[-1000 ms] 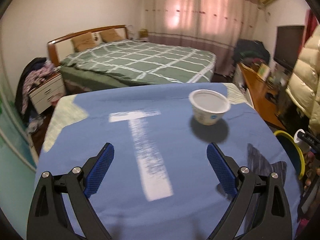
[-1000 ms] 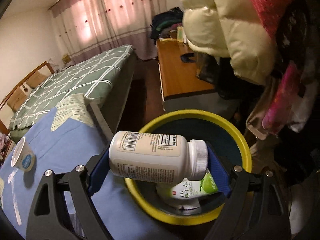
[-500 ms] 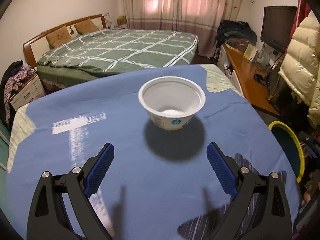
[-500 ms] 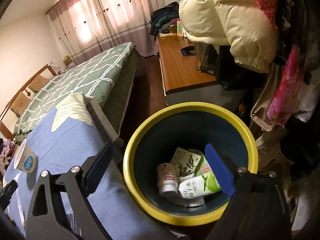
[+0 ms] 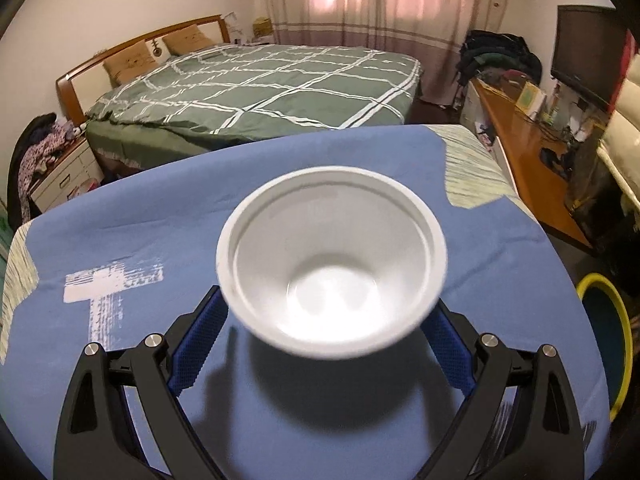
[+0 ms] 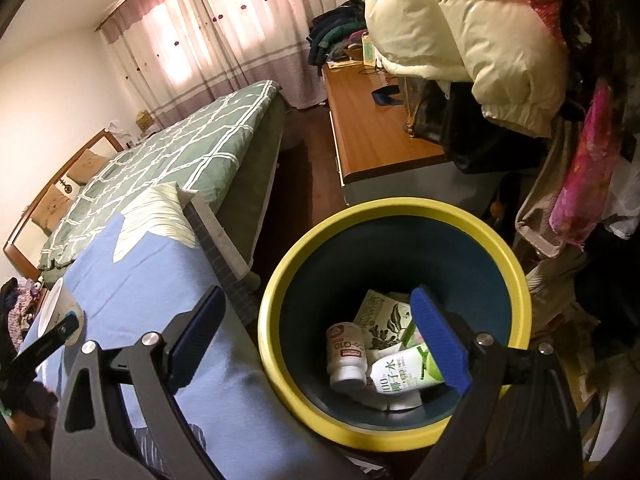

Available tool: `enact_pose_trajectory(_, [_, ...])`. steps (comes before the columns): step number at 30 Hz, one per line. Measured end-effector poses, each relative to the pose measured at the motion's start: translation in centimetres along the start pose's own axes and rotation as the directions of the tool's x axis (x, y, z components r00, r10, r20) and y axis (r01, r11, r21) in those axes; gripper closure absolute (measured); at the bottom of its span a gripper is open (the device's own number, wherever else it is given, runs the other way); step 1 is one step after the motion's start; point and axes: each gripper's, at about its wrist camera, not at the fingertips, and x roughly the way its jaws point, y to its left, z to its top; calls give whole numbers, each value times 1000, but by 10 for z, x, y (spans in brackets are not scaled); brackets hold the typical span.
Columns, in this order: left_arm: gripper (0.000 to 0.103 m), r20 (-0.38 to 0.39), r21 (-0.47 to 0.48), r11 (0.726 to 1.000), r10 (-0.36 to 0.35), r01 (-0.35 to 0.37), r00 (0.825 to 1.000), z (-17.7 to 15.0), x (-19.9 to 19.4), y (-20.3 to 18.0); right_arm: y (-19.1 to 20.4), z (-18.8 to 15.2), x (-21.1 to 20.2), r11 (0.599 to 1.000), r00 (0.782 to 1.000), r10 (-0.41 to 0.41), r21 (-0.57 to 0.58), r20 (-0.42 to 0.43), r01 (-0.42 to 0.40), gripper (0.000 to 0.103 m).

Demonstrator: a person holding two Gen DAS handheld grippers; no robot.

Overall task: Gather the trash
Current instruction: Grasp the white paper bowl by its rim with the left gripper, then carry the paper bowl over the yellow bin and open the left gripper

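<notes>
A white plastic cup (image 5: 332,260) stands upright on the blue tablecloth (image 5: 160,240). My left gripper (image 5: 326,304) is open around it, one blue finger on each side below the rim, whose edge hides the fingertips; I see no pad pressing the wall. The same cup (image 6: 56,312) appears far left in the right wrist view. My right gripper (image 6: 316,300) hangs open over the yellow-rimmed bin (image 6: 400,208) with nothing between its fingers. Inside the bin lie a white bottle (image 6: 346,356), a green and white carton (image 6: 404,372) and a printed carton (image 6: 380,316).
The bin (image 5: 622,320) stands off the table's right edge. A white tape mark (image 5: 108,284) lies left of the cup. Beyond the table is a green bed (image 5: 260,92); a wooden desk (image 5: 532,168) runs along the right. A cream jacket (image 6: 460,32) hangs above the bin.
My left gripper has moved forward and down to the cup, which now sits between its fingers. The right gripper let go of the white bottle, which fell into the bin.
</notes>
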Motion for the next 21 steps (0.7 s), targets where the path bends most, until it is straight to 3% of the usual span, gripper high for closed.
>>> enact_pose_trajectory(3, [12,-5,-32,999,-1,1,1000,6,9,4,0,0,1,1000,1000,14,2,-7,-14,14])
enact_pose_trajectory(6, [26,-7,-43,999,-8,7,1000,11,16,4,1,0,2,1000,999,30,1,-14,-30,14])
enact_pose_trajectory(11, [26,5,-42,999,-14,14,1000,11,15,7,1,-1,1,999,999,42,4,-10,-42,14])
enact_pose_trajectory(17, [26,35,41,998,-39,37,999,-5,-22,-16,-2,-3,-10,998,998,63,-11,-2,-63,14])
enact_pose_trajectory(21, [26,39,91,991,-98,94,994,-19,-59,-40,-12,-7,-31,997,998,68,-48,17,-67,14])
